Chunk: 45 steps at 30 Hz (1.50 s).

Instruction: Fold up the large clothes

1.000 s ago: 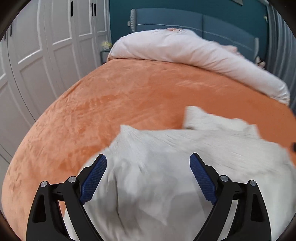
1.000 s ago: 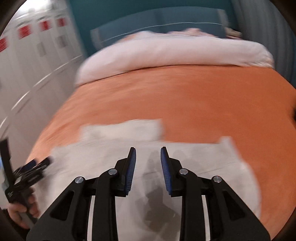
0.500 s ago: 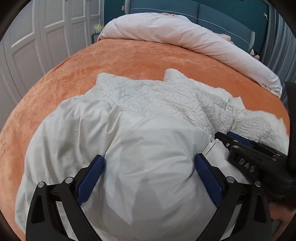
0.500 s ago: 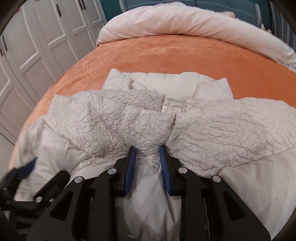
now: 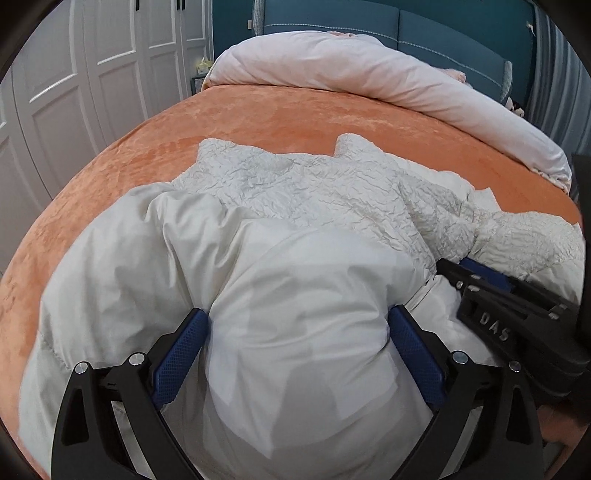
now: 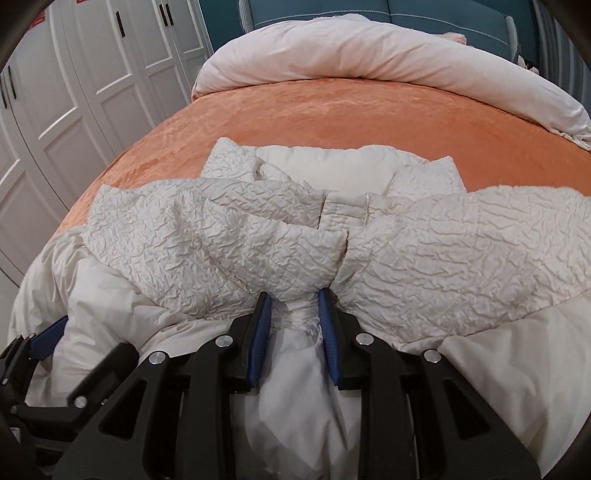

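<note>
A large white padded jacket (image 5: pixel 295 206) lies bunched on the orange bed (image 5: pixel 295 110), its crinkled outer fabric folded over the smooth lining. My left gripper (image 5: pixel 299 328) is open wide, with a thick bulge of the smooth lining between its blue pads. My right gripper (image 6: pixel 293 310) is shut on a gathered fold of the jacket (image 6: pixel 258 236). The right gripper also shows at the right edge of the left wrist view (image 5: pixel 491 288). The left gripper shows at the lower left of the right wrist view (image 6: pixel 40 339).
A rolled pale pink duvet (image 5: pixel 369 74) lies across the head of the bed before a blue headboard (image 5: pixel 424 29). White wardrobe doors (image 5: pixel 92 74) stand along the left side. Bare orange bedspread (image 6: pixel 332 114) stretches beyond the jacket.
A second ago the jacket lay flatter and both grippers were above it. The right gripper has since closed on a fold of it, and the left gripper has pushed into the lining.
</note>
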Each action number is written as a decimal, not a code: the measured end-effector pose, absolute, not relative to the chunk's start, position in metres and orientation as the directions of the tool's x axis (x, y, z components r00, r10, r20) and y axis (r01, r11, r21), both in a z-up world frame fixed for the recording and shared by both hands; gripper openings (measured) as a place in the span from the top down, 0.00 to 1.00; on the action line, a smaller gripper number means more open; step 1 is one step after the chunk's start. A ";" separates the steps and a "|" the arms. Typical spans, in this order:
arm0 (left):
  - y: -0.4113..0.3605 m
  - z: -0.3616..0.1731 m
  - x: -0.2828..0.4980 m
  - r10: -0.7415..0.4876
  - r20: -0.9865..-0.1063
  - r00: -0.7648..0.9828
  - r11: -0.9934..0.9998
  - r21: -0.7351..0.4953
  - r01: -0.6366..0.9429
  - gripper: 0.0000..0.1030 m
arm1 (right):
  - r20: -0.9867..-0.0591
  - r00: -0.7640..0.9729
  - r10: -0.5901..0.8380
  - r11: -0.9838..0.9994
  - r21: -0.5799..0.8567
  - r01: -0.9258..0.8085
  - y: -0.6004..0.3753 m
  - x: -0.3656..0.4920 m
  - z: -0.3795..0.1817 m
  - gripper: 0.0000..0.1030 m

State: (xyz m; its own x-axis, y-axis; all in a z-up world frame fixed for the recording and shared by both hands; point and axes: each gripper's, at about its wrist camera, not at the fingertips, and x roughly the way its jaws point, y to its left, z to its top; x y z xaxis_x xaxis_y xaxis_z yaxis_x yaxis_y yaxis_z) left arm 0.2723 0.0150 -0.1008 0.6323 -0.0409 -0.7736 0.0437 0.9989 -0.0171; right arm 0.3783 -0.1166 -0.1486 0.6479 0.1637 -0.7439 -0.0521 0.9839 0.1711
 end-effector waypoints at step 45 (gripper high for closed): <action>0.133 0.006 0.162 -0.345 -0.620 0.705 0.869 -0.495 -0.010 0.98 | -0.814 0.564 0.142 0.985 0.174 0.003 -0.107 0.331 -0.127 0.73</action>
State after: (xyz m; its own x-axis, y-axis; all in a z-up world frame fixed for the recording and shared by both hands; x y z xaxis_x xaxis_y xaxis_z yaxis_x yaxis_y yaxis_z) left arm 0.1624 0.1326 0.0058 0.7050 -0.3448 -0.6197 -0.0104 0.8687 -0.4952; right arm 0.3309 -0.1066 -0.1270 0.5638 0.1423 -0.8136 0.0027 0.9847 0.1741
